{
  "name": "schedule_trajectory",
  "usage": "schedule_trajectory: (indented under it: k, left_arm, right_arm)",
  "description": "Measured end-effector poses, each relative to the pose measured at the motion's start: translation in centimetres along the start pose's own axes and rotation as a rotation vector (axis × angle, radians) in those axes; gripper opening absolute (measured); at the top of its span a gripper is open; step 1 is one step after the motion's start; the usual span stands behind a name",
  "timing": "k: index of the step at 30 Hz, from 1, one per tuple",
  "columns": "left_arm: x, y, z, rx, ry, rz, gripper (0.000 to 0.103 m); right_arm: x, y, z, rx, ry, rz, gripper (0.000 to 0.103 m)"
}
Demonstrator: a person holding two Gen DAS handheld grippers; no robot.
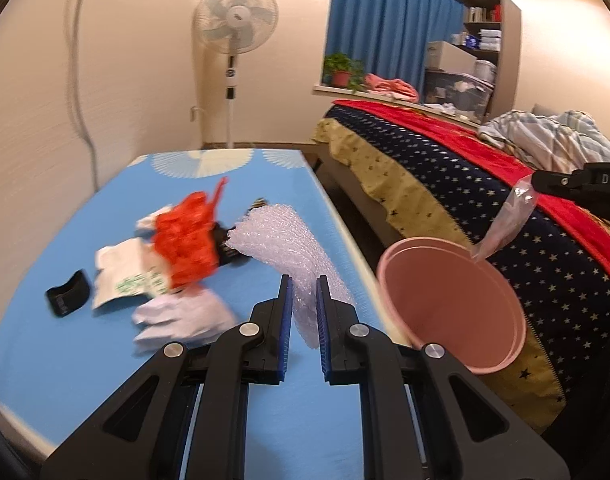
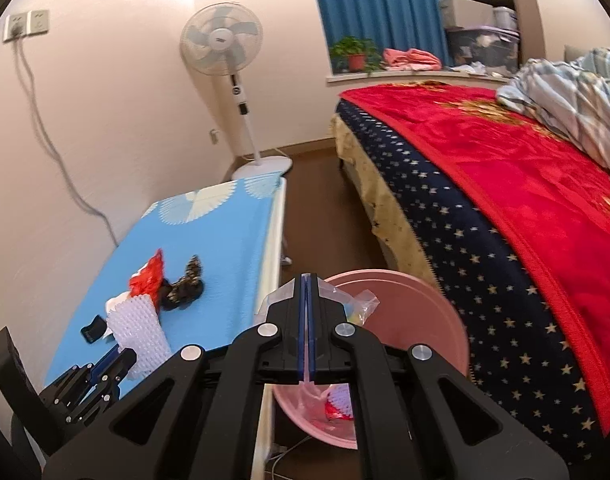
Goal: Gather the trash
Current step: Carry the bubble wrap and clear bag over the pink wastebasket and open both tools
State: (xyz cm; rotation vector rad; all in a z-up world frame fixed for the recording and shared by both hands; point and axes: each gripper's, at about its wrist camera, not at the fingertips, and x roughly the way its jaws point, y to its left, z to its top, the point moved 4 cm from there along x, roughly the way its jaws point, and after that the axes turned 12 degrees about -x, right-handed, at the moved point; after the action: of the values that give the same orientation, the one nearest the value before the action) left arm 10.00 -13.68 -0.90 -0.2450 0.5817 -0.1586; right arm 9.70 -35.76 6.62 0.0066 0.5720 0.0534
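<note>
Plastic bag [image 2: 355,304] pinched above pink bin's [image 2: 445,320] rim

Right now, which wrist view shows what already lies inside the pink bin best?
The right wrist view: it looks down into the pink bin, showing trash at the bottom, partly hidden by the right gripper. The left wrist view shows only its rim and bare inner wall.

- table with blue cloth [image 1: 105,360], white fan prints at far end
- on it: orange-red mesh bag [image 1: 187,240] atop white printed paper bag [image 1: 123,276]
- small black item [image 1: 67,294] near left edge
- white crumpled wrap [image 1: 181,320] at near side
- white foam netting [image 1: 273,232] toward right edge
- dark patterned wrapper [image 2: 185,284] just behind the netting
- floor: pink bin [image 2: 437,312] standing beside the table
</note>
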Motion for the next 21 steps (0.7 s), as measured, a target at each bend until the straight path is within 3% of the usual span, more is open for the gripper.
schedule_trajectory:
  k: [19,21]
  left_arm:
    - [4.9,-9.8,-0.5,0.118,0.067,-0.159,0.012]
    - [5.3,-10.6,-0.9,0.131,0.098,-0.201,0.015]
  right_arm:
    - [1.3,-5.2,-0.2,0.105,0.021,-0.08,0.001]
    - [1.4,-5.3,-0.3,0.109,0.028,-0.093,0.006]
